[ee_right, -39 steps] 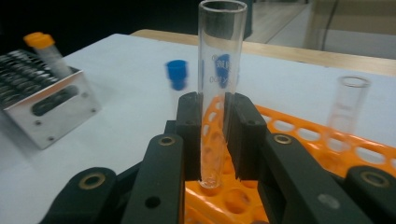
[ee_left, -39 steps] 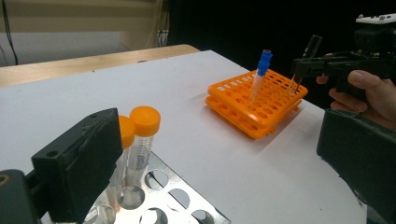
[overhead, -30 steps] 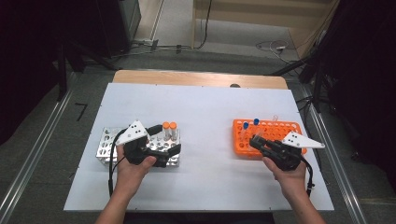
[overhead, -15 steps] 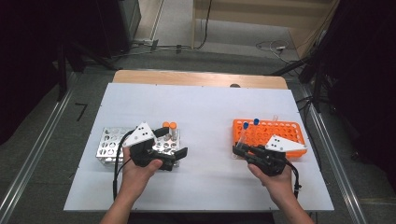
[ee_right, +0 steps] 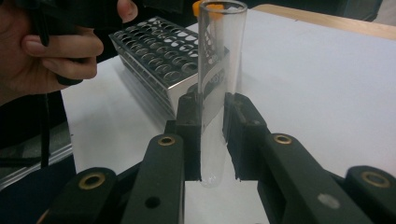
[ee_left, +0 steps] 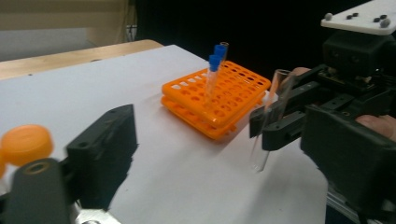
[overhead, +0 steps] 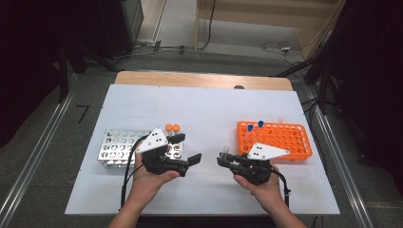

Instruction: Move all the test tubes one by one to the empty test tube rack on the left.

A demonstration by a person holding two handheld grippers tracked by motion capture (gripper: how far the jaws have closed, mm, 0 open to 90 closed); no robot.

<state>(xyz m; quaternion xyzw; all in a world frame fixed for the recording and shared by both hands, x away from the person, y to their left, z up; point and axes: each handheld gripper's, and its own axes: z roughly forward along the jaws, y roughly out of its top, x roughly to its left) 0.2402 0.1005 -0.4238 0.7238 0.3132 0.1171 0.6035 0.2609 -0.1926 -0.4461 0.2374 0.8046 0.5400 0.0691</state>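
My right gripper (overhead: pixel 223 160) is shut on a clear uncapped tube (overhead: pixel 225 152) and holds it upright just above the white tabletop (overhead: pixel 209 109), left of the orange rack (overhead: pixel 290 138). In the right gripper view the tube (ee_right: pixel 219 70) stands pinched between the pads of this gripper (ee_right: pixel 212 140). My left gripper (overhead: pixel 186 148) is open beside the metal rack (overhead: pixel 116 145) and points at the tube (ee_left: pixel 271 121). Its jaws have just been closing a little, with nothing between them. One of its fingers (ee_left: pixel 102 149) shows at the left.
The orange rack (ee_left: pixel 219 100) holds two blue-capped tubes (overhead: pixel 254 126) and one clear tube (overhead: pixel 279 120). Two orange-capped tubes (overhead: pixel 172 128) stand in the metal rack's right end. Bare white tabletop lies between and behind the racks. The wooden table edge (overhead: pixel 199 80) runs along the back.
My right gripper has carried the tube leftward from the orange rack's front to the middle of the table. My left gripper has shifted right, off the metal rack, and its jaws have narrowed slightly.
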